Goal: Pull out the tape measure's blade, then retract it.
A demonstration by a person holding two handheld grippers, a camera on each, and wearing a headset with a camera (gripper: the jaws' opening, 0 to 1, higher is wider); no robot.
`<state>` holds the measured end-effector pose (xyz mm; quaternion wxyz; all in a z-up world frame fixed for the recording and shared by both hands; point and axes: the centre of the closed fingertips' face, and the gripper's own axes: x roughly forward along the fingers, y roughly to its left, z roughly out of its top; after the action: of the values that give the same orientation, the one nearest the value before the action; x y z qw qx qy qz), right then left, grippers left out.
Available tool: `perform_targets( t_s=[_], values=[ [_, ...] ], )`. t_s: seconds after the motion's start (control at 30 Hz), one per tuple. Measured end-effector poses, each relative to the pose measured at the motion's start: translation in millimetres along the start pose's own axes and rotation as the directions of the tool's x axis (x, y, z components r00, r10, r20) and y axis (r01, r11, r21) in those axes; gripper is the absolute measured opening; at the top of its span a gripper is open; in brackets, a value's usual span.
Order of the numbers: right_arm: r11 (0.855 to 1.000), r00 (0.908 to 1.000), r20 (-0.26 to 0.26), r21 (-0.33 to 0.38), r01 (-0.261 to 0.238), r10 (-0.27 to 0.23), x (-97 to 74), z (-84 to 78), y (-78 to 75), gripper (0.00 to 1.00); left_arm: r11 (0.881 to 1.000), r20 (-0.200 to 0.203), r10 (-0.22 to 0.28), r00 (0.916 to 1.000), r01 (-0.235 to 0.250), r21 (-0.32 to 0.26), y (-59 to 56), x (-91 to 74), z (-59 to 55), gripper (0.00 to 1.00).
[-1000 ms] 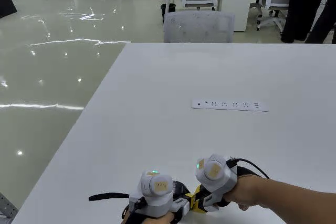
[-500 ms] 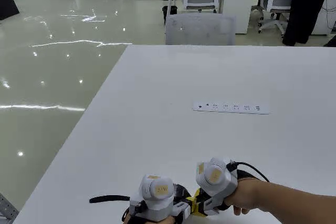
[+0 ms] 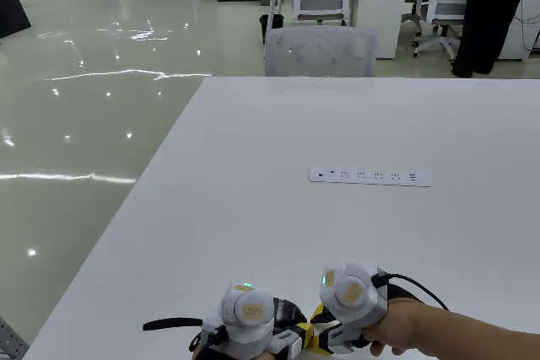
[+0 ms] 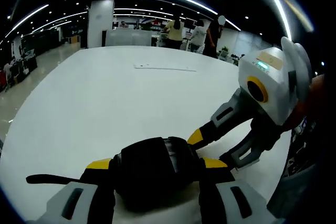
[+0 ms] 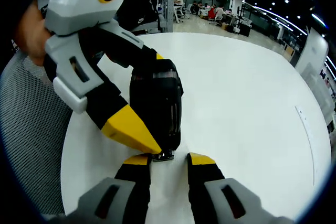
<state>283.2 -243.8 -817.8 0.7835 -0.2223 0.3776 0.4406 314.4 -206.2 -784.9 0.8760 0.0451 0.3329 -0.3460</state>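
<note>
A black tape measure (image 4: 155, 174) sits at the near edge of the white table (image 3: 337, 124), and my left gripper (image 4: 156, 163) is shut on its body with a yellow tip on each side. In the right gripper view the case (image 5: 157, 103) stands just ahead, with its small metal blade hook (image 5: 165, 156) at the bottom. My right gripper (image 5: 169, 160) is open, its tips either side of that hook with a gap showing. The head view shows the left gripper (image 3: 283, 335) and the right gripper (image 3: 316, 330) meeting at the tape measure (image 3: 288, 314).
A white power strip (image 3: 369, 176) lies mid-table, ahead of the grippers. A black strap (image 3: 169, 324) trails left from the tape measure. A grey chair (image 3: 319, 51) stands at the far edge. The table's left edge (image 3: 126, 208) drops to shiny floor. A person (image 3: 489, 6) stands at the back right.
The head camera has shifted a little. The right gripper has sunk slightly lower, staying close against the tape measure. The left gripper keeps its hold.
</note>
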Motion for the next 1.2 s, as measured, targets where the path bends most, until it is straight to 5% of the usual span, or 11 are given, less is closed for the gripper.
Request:
perform_targets(
  t_s=[0.17, 0.27, 0.33, 0.43, 0.53, 0.67, 0.8, 0.9, 0.97, 1.03, 1.2],
  values=[
    [0.997, 0.9985, 0.02, 0.055, 0.05, -0.051, -7.8, -6.3, -3.1, 0.29, 0.996, -0.002, -0.081, 0.9967, 0.081, 0.034, -3.5, -3.9, 2.1, 0.63],
    [0.99, 0.9929, 0.083, 0.118, 0.075, -0.085, -21.0, -4.6, -2.8, 0.31, 0.982, 0.009, -0.153, 0.9882, 0.151, 0.116, -5.9, -9.7, 5.3, 0.67],
    [0.984, 0.9861, 0.1, 0.13, 0.119, -0.133, -33.5, -9.6, -6.8, 0.32, 0.968, 0.005, -0.158, 0.9874, 0.154, 0.199, 0.3, -15.6, 4.9, 0.69],
    [0.965, 0.9673, 0.155, 0.202, 0.168, -0.201, -54.8, -12.4, -9.3, 0.33, 0.96, 0.007, -0.189, 0.9819, 0.183, 0.213, 6.0, -23.6, 4.0, 0.85],
    [0.942, 0.952, 0.148, 0.248, 0.227, -0.268, -79.7, -28.8, -10.8, 0.36, 0.928, 0.039, -0.278, 0.9598, 0.258, 0.267, 3.1, -37.1, 5.6, 0.93],
    [0.927, 0.938, 0.157, 0.27, 0.26, -0.309, -105.4, -51.7, -1.7, 0.44, 0.941, 0.051, -0.271, 0.9611, 0.254, 0.223, 16.0, -51.4, 6.1, 1.0],
    [0.897, 0.9121, 0.154, 0.304, 0.322, -0.38, -132.7, -83.9, 10.2, 0.48, 0.951, 0.047, -0.244, 0.9687, 0.229, 0.209, 32.5, -66.0, 5.1, 1.0],
    [0.86, 0.8899, 0.152, 0.367, 0.353, -0.43, -154.1, -103.3, 17.0, 0.52, 0.94, 0.106, -0.27, 0.957, 0.238, 0.246, 36.7, -76.3, 11.4, 1.0],
    [0.834, 0.8693, 0.142, 0.39, 0.39, -0.473, -169.9, -116.1, 20.1, 0.54, 0.947, 0.104, -0.264, 0.959, 0.237, 0.215, 44.8, -82.9, 9.8, 1.0],
    [0.808, 0.8393, 0.17, 0.423, 0.411, -0.516, -183.9, -120.1, 22.8, 0.63, 0.953, 0.113, -0.24, 0.9643, 0.212, 0.215, 55.3, -87.9, 8.9, 1.0],
    [0.786, 0.8174, 0.166, 0.432, 0.443, -0.552, -208.2, -133.6, 31.5, 0.73, 0.952, 0.117, -0.209, 0.9709, 0.175, 0.251, 69.0, -105.1, 5.0, 1.0]
  ],
)
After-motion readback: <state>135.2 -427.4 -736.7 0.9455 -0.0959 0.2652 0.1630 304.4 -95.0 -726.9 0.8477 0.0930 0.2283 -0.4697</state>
